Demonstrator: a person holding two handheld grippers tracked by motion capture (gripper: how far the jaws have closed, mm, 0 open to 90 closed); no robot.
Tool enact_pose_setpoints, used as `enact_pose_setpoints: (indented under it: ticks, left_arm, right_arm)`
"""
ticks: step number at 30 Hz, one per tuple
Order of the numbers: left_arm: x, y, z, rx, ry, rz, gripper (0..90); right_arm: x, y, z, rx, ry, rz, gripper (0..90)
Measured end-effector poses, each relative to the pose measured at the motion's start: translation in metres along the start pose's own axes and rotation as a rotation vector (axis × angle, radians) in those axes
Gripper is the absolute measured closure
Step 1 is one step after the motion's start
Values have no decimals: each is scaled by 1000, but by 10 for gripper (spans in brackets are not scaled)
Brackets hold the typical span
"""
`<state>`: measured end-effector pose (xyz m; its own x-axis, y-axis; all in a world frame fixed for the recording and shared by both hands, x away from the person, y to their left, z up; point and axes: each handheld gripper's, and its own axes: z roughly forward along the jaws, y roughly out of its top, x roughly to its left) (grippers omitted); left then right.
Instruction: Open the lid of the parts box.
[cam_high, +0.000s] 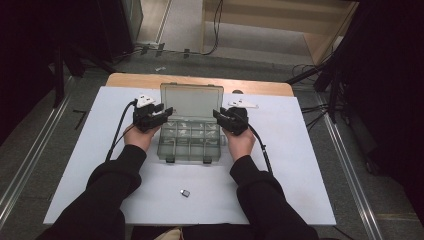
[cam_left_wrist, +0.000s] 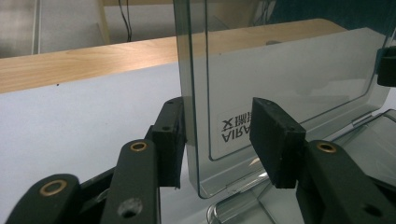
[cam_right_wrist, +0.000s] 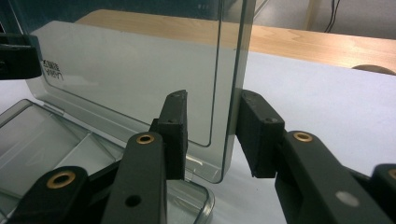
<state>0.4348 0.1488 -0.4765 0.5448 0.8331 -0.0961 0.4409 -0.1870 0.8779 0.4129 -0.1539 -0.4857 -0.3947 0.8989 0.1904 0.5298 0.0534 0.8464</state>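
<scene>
While the clear box (cam_high: 190, 135) sits with its lid (cam_high: 191, 101) upright, we hold the left gripper (cam_left_wrist: 218, 140) and right gripper (cam_right_wrist: 211, 135) at the lid's side edges. Both sets of jaws straddle the lid, released, not pressing it.

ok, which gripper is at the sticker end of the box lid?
The left gripper: the printed sticker sits on the upright lid right between its open jaws. The right gripper straddles the lid's other, plain end.

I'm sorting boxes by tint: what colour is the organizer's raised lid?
The lid is clear, smoky grey plastic; the left gripper view shows it best.
</scene>
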Motion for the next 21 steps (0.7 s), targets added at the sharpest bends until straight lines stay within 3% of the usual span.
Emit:
enact_pose_setpoints:
  ticks: [8,15,19,21]
  left_arm:
    - [-1,-3,7,-8,12,9,508]
    - [1,-6,12,1,6,-10,483]
    - [2,-8,15,-4,-12,-54,451]
    - [2,-9,16,0,-11,-49,436]
  right_arm:
    - [1,-1,7,2,-19,-5,600]
    - [1,-2,13,15,-36,-14,571]
    - [2,-2,15,22,-38,-9,542]
    - [2,-3,17,22,-41,-14,527]
